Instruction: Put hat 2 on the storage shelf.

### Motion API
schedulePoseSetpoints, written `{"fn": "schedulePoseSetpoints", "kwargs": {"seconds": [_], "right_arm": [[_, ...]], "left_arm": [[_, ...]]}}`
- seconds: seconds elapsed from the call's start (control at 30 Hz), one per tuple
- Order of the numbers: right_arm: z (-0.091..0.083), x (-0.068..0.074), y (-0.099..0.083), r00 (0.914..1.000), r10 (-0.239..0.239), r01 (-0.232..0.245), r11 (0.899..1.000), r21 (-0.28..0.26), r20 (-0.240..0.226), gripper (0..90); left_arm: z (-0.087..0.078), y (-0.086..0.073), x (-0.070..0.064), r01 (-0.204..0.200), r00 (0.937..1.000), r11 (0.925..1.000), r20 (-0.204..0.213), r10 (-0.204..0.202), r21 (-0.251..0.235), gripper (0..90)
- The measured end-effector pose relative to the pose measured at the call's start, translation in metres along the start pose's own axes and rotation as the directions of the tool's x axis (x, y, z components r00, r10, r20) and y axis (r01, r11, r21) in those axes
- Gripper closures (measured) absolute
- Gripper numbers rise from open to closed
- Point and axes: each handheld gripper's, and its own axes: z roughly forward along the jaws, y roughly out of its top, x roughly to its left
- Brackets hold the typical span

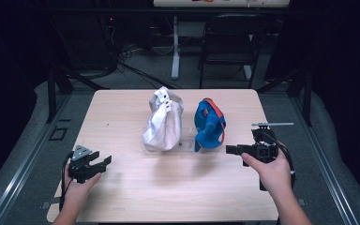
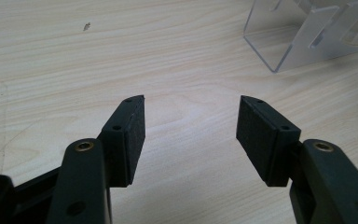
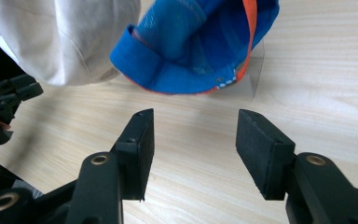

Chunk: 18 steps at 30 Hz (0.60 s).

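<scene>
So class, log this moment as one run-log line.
left gripper: open, empty | right gripper: open, facing blue cap | white cap: on clear stand

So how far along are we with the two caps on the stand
Nothing looks started. The white cap and the blue cap both sit on the clear stand, untouched. The left gripper and right gripper hover open over bare table, holding nothing. The right gripper faces the blue cap, so it probably goes first. Grasping and moving the caps is all still left.

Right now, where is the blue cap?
In the high view the blue cap sits on a clear stand at the table's middle, right of the white cap, nearest the right claw.
</scene>
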Motion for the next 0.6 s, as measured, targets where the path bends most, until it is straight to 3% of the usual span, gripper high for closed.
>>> {"fn": "schedulePoseSetpoints", "kwargs": {"seconds": [0.33, 0.6], "right_arm": [[0.030, -0.005, -0.049, 0.9984, -0.048, 0.050, 0.998, -0.044, 0.031, 49.3], [0.048, -0.011, -0.070, 0.9960, -0.069, 0.072, 0.996, -0.055, 0.056, 52.1]], "left_arm": [[-0.001, -0.002, 0.000, -0.001, 1.0000, 1.0000, -0.003, 0.001, 0.005, 42.8], [0.000, -0.002, -0.001, -0.006, 1.0000, 1.0000, 0.001, 0.006, 0.002, 42.7]]}}
